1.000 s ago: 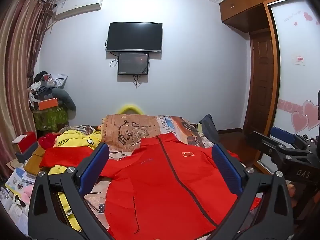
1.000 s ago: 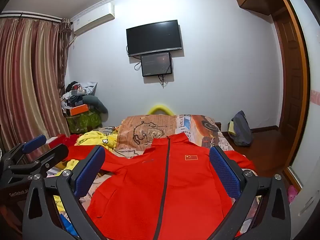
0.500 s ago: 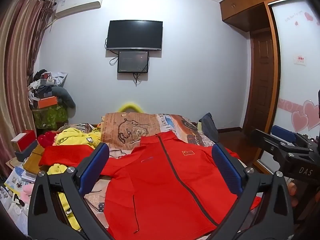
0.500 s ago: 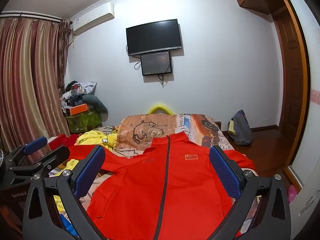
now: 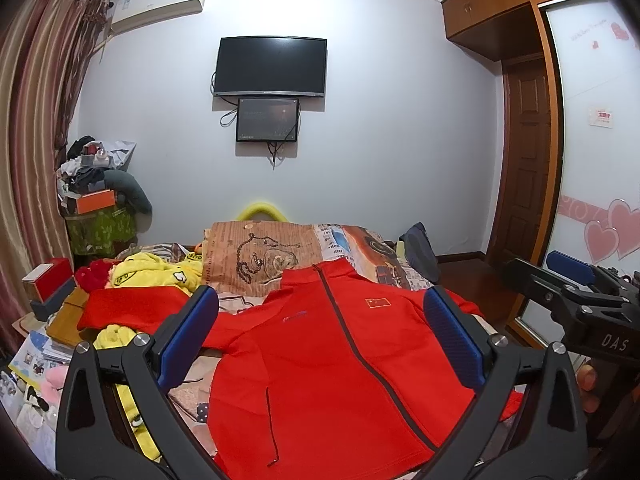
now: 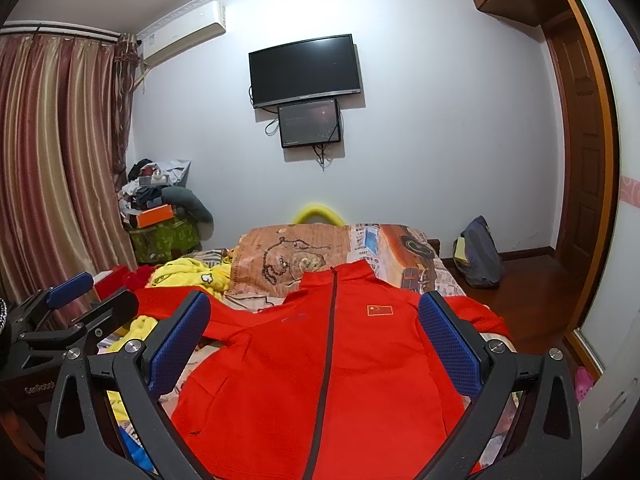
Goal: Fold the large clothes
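Found flat on bed (image 5: 360,240), ahead of and below both claws: red jacket (image 5: 320,368), collar pointing away, zipper axis running lengthwise; left gripper (image 5: 320,336) and right gripper (image 6: 316,332) spread wide, empty.

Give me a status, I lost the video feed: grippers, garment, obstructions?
Left gripper and right gripper both open, empty. Zipped red jacket flat on bed, unfolded, sleeves spread. Yellow fleece garment beside its outstretched sleeve.
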Motion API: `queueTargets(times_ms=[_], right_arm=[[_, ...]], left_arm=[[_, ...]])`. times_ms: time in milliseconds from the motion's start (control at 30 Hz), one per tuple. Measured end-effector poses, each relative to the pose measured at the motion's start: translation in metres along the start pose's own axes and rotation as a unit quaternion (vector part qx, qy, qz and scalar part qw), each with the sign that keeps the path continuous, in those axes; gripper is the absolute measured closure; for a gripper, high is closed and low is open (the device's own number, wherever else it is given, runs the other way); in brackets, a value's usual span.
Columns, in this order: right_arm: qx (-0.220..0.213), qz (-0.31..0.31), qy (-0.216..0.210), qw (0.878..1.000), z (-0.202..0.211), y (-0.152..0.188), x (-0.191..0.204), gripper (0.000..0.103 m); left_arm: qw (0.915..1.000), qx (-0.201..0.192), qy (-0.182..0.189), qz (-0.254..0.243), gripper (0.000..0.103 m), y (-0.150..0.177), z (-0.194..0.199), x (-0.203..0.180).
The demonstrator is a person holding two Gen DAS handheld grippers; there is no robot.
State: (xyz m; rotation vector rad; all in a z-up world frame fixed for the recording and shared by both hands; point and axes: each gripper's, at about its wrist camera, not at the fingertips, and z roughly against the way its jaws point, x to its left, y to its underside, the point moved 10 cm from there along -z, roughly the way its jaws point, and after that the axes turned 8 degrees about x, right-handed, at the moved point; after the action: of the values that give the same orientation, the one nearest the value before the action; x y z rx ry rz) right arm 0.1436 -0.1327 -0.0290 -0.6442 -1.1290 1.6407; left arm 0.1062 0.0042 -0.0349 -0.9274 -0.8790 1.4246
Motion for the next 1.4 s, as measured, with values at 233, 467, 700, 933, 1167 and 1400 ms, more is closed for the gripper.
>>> queueTargets(times_ms=[233,467,700,933,1167,1400], right_arm=[[0.003,-0.004,0.002,1.000,0.0011,-0.0006,-0.0009,0.000],[0.004,-0.004,0.003,1.000,0.0008,-0.0014,-0.0016,0.000],[0.005,-0.006,0.003,1.000,0.0010,-0.0011,-0.0028,0.000],[0.006,-0.007,0.003,1.000,0.0002,-0.0009,-0.0031,0.000],[0.006,-0.006,0.002,1.000,0.0004,-0.0010,-0.0029,0.000],[0.007,-0.006,0.003,1.000,0.0003,0.0008,-0.0031,0.000]], left_arm=[[1.0000,0.002,-0.002,0.001,0.000,0.0000,-0.0026,0.0009],[1.0000,0.003,-0.003,-0.001,0.000,-0.0009,-0.0023,0.0010],[1.0000,0.005,-0.001,-0.001,0.000,-0.0007,-0.0036,0.0005],[1.0000,0.006,-0.005,0.002,0.000,-0.0004,-0.0046,0.0025],[0.9999,0.009,-0.005,0.008,0.000,-0.0007,-0.0070,0.0055],[0.9999,0.010,-0.007,0.008,0.000,-0.0005,-0.0080,0.0047]])
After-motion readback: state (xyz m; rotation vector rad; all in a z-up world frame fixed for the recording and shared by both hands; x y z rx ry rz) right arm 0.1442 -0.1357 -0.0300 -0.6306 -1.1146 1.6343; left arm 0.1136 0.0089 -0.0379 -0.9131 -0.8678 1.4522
